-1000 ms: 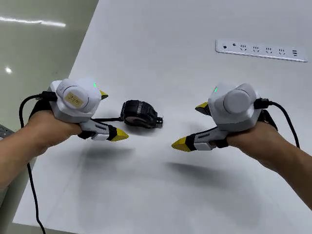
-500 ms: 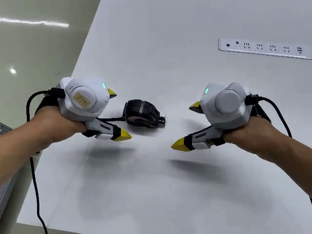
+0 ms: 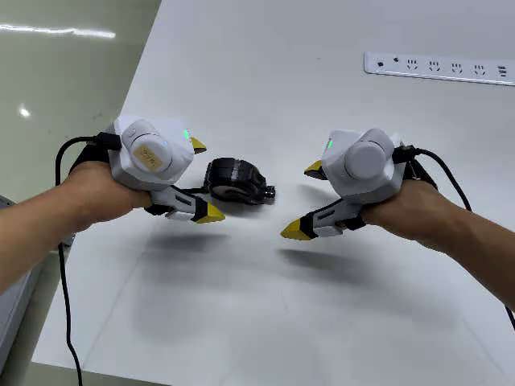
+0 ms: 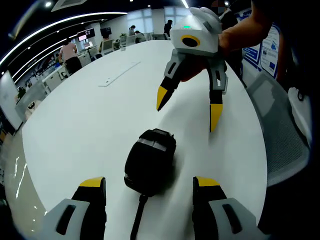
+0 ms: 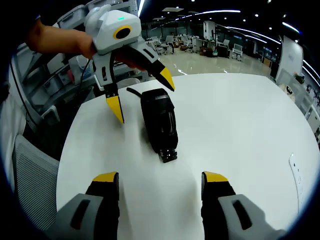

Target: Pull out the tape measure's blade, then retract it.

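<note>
Closer to the tape (image 3: 236, 180) now, my left gripper (image 3: 204, 179) and right gripper (image 3: 303, 201) gape wide, both empty; bare table (image 3: 265, 72) beyond, its edge near my left.

Black on white, yellow tips
The tape measure (image 3: 235, 179) is showing black, the table (image 3: 322, 64) white; the left gripper (image 3: 205, 180) and right gripper (image 3: 302, 201) are showing grey-white bodies, yellow tips.

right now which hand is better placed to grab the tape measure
Left: the open left tongs bracket the tape measure from behind. The right tongs, also open, hang farther off, facing the blade hook.
</note>
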`<state>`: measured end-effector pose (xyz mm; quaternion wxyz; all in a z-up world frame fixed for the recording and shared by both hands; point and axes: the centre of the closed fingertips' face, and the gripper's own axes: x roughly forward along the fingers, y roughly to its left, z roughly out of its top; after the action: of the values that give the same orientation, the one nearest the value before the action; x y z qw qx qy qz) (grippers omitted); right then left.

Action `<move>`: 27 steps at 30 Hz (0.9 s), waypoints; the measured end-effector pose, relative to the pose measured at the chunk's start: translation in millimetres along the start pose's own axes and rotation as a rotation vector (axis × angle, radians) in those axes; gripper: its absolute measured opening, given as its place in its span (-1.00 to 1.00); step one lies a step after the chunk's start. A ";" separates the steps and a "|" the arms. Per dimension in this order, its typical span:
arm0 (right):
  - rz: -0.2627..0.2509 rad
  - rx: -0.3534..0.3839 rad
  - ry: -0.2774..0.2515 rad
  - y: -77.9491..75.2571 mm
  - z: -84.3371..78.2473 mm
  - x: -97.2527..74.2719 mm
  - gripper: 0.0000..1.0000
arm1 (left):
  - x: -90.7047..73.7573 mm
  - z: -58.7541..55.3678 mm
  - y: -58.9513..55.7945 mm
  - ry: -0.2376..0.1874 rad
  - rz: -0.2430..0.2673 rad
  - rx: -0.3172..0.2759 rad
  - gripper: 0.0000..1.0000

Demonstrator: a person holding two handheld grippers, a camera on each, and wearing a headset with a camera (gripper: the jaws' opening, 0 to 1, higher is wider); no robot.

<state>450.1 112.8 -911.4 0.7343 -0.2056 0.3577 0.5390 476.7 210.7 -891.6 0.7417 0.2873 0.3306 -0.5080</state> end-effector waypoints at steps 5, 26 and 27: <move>0.006 -0.019 -0.005 -2.6 1.7 5.1 0.30 | 3.0 4.4 0.4 -0.003 -0.011 0.023 0.33; 0.017 -0.088 -0.028 -3.5 10.9 20.5 0.12 | 16.5 18.0 -4.5 0.018 -0.055 0.134 0.19; 0.019 -0.094 -0.028 -3.6 10.7 21.8 0.11 | 17.8 17.9 -5.9 0.026 -0.062 0.154 0.18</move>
<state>460.3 133.0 -921.0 0.7237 -0.2287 0.3235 0.5650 479.5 185.1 -895.0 0.6970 0.3398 0.3088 -0.5507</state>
